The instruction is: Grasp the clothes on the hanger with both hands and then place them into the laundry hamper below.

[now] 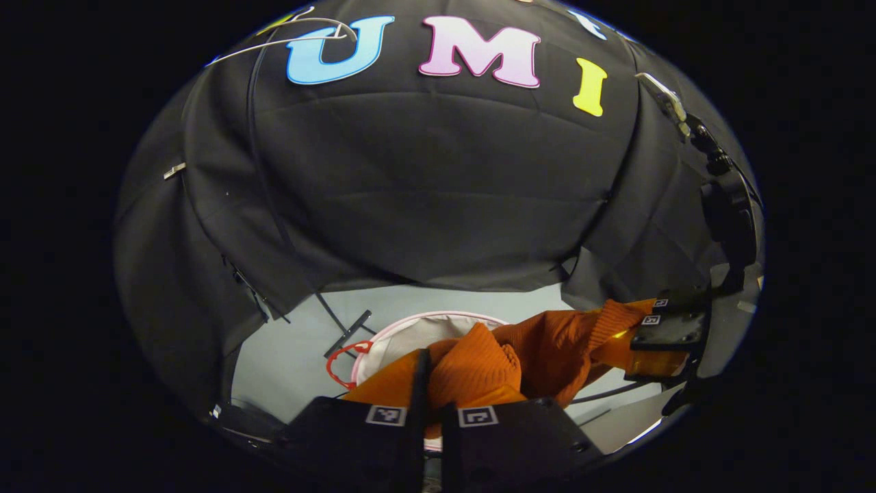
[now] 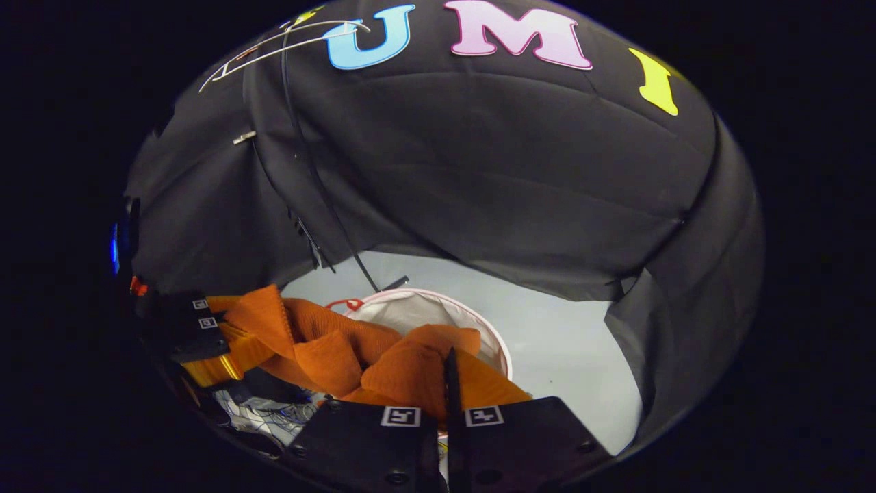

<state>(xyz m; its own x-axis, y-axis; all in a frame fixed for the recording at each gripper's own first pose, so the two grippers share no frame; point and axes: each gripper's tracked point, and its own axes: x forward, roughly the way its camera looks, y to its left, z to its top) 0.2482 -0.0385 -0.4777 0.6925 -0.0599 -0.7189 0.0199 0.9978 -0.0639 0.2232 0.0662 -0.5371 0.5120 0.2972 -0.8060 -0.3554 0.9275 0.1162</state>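
A staged recording booth is showing here, not a lived-in home: black cloth walls (image 1: 438,192) are hanging on every side, a bare pale floor (image 2: 568,335) is lying below, and cables (image 2: 321,185) and a clip (image 1: 174,170) are hanging against the cloth.

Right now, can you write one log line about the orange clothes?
left gripper: shut on orange garment | right gripper: shut on it | garment stretched between both, above white hamper | hanger bare | release pending

pale grey floor (image 2: 547,322) down there, with a white laundry hamper (image 2: 417,311) sitting right on it. hamper has a pink rim and a little red handle (image 1: 340,359).
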